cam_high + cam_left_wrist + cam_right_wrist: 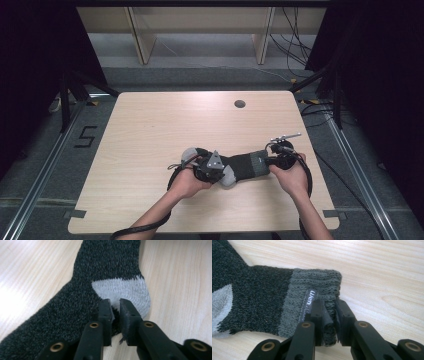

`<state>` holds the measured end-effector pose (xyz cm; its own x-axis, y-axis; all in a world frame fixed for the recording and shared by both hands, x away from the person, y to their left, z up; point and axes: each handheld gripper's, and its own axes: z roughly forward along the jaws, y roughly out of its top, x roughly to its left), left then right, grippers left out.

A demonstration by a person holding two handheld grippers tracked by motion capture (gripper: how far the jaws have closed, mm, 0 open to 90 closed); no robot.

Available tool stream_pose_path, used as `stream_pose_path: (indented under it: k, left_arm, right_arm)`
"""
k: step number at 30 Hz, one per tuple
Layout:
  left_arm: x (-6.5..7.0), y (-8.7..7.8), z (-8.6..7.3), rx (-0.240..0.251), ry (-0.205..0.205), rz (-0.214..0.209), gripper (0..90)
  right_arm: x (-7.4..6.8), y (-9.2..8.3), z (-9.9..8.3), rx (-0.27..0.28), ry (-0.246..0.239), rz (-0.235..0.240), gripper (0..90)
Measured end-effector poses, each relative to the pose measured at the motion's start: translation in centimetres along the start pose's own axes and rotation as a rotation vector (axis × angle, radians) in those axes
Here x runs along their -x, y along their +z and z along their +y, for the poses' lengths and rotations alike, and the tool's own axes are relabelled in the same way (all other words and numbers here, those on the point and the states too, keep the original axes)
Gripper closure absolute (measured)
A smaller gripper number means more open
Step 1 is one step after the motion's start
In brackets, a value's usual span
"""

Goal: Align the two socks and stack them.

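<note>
A dark grey sock (246,165) with a light grey heel and toe lies flat near the front of the wooden table (150,125), cuff to the right. My left gripper (223,174) is at the heel. In the left gripper view the jaws (115,305) stand a narrow gap apart over the edge of the light heel patch (125,290), and the pads do not visibly press on it. My right gripper (269,163) is shut on the ribbed cuff. In the right gripper view the cuff (319,282) is bunched between the jaws (329,305), next to a small label (310,300).
A round cable hole (240,104) sits in the table's far right part. Bare wood surrounds the sock on all sides. Past the table are wooden shelf legs (142,45), loose cables (295,45) and metal floor rails (45,165).
</note>
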<state>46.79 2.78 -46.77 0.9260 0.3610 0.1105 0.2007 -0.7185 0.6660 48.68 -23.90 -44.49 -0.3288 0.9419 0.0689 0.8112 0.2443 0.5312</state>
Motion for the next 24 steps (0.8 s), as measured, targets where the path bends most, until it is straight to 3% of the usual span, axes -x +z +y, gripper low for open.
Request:
stream_pose_path:
  k: [2,3,4,5,7,8,9,11,12,13,16,17,23,24]
  left_arm:
    - [-0.1,-0.1,0.1,-0.020,0.018,0.000,64.7]
    - [-0.1,-0.3,0.3,0.019,-0.024,0.030,58.6]
    - [-0.3,-0.7,0.3,0.037,-0.037,0.036,56.5]
    - [-0.3,-0.7,0.3,0.037,-0.037,0.036,56.4]
    - [-0.9,-1.7,0.1,0.078,-0.074,0.050,56.5]
    - [-2.2,-2.6,-0.3,0.095,-0.120,0.103,58.0]
    - [-2.2,-2.6,-0.3,0.095,-0.120,0.103,59.0]
    - [-4.4,-3.3,-1.7,0.057,-0.186,0.187,61.1]
    - [-4.4,-3.3,-1.7,0.057,-0.186,0.187,62.4]
    - [-5.5,-3.2,-2.9,0.035,-0.237,0.211,62.9]
    - [-6.1,-3.0,-3.9,0.025,-0.256,0.222,66.8]
    - [-6.4,-2.8,-4.6,0.020,-0.258,0.237,67.7]
    - [-6.7,-2.2,-5.5,0.009,-0.267,0.253,69.3]
    - [-6.7,-2.2,-5.5,0.009,-0.267,0.253,69.6]
  right_arm:
    - [0.0,0.1,0.0,-0.011,-0.014,-0.009,76.0]
    - [-0.1,0.3,-0.2,-0.020,-0.031,-0.012,70.5]
    - [-0.4,0.3,-0.3,-0.020,0.007,-0.022,65.4]
    - [-0.1,0.1,-0.2,-0.005,-0.008,-0.025,61.6]
    - [0.0,-0.2,-0.2,0.009,0.005,-0.043,60.5]
    - [0.0,-1.3,-0.1,0.076,0.040,-0.066,61.2]
    - [-0.1,-1.7,0.0,0.095,0.047,-0.084,62.9]
    - [-0.2,-2.1,0.0,0.108,0.024,-0.080,67.1]
    - [-0.6,-2.0,0.0,0.098,0.028,-0.067,69.1]
    - [-0.5,-1.6,-0.1,0.085,-0.014,-0.062,70.8]
    - [-0.7,-0.4,-0.3,0.048,-0.016,-0.045,72.1]
    - [-0.8,0.8,-0.8,0.013,0.023,-0.037,72.2]
    - [-0.3,1.4,-1.0,0.015,-0.019,-0.040,71.9]
    - [-0.3,1.5,-0.9,0.011,-0.005,-0.037,71.8]
